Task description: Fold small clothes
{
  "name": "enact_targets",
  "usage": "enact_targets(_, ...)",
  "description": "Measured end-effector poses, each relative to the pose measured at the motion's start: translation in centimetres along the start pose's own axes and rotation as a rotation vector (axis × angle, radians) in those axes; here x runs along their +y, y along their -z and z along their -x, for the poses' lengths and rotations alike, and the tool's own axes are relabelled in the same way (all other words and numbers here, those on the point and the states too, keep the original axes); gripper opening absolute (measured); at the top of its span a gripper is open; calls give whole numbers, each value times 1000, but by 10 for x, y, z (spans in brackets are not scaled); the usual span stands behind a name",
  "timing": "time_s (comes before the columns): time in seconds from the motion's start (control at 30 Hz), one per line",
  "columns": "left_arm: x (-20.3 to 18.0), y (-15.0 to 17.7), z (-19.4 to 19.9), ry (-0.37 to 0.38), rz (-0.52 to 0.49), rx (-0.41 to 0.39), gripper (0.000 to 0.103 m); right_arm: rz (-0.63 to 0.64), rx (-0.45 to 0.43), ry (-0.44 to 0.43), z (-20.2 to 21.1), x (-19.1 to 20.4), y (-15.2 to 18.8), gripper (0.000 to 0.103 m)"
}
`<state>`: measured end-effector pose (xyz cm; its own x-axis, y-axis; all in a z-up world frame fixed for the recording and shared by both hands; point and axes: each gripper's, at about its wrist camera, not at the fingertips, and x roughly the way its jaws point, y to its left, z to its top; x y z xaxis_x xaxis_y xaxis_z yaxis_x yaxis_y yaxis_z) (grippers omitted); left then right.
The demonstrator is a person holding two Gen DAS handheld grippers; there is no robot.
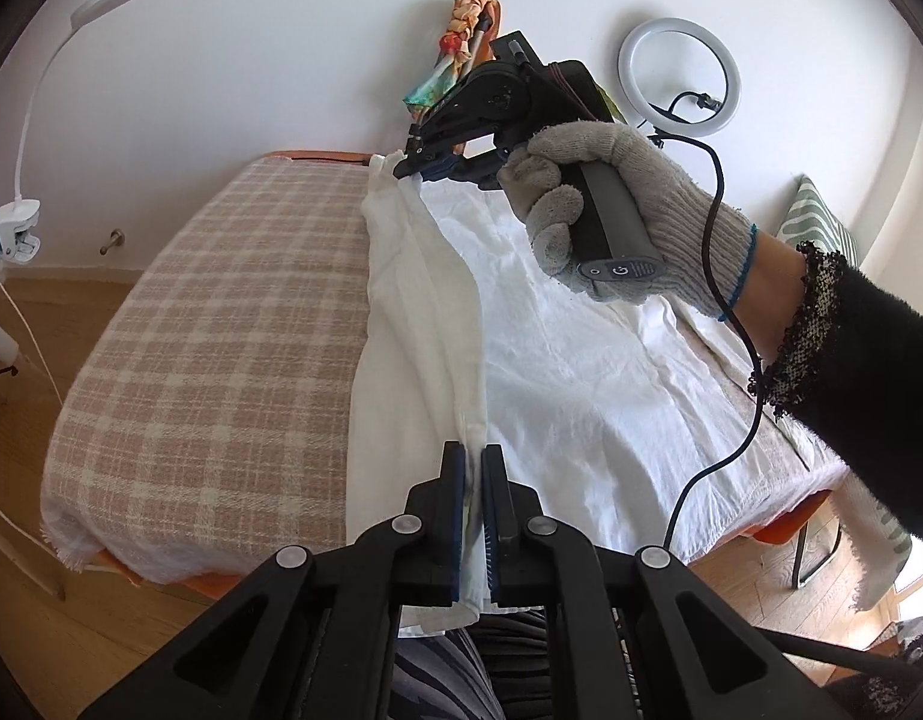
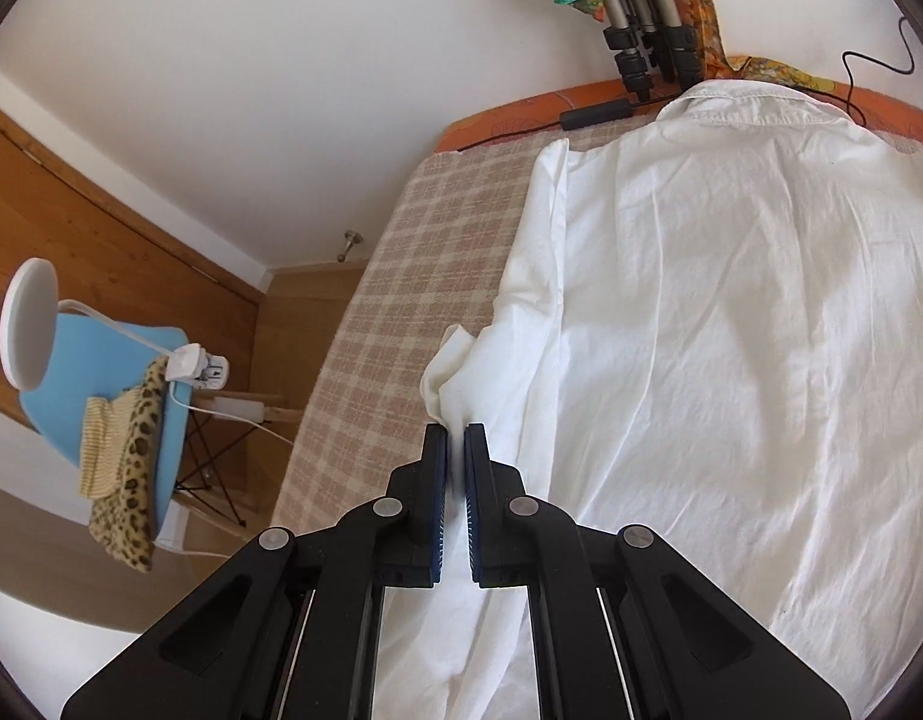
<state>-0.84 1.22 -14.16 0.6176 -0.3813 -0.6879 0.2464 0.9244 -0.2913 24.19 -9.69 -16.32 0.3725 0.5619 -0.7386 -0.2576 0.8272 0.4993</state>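
Checked blanket (image 1: 209, 324) covers the table; white shirt (image 2: 731, 330) lies flat on it, collar toward the wall. You've got both tongs clamped on its side edge — left gripper (image 1: 475, 480) near the hem, right gripper (image 2: 455, 456) further up — probably to fold that side inward. No legible writing.

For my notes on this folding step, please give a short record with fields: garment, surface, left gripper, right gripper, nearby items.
garment: white shirt, spread flat, collar at the far end
surface: checked blanket on a table
left gripper: shut on the shirt's side edge, near end
right gripper: shut on the same edge, far end, held by a gloved hand
nearby items: ring light, blue chair
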Motion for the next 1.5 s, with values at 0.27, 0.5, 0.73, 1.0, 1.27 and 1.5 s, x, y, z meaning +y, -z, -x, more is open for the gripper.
enact_targets(0.27, -28, 8, -27, 27, -62, 73, 2, 1, -7, 116, 11, -41, 4, 5)
enact_targets(0.5, -29, 13, -21, 50, -46, 113, 27, 40, 23, 216, 5, -62, 11, 5)
enact_targets(0.73, 22, 15, -1, -29, 91, 67, 30, 43, 6, 227, 24, -66, 12, 10)
enact_targets(1.0, 59, 20, -34, 56, 266, 149, 29, 157, 5, 45, 38, -29, 42, 10)
enact_targets(1.27, 49, 31, -35, 1, 251, 148, 5, 320, 81, 176, -12, -7, 63, 10)
enact_targets(1.5, 49, 32, -30, -51, 216, 147, 11, 295, 75, 192, -19, -14, 65, 14)
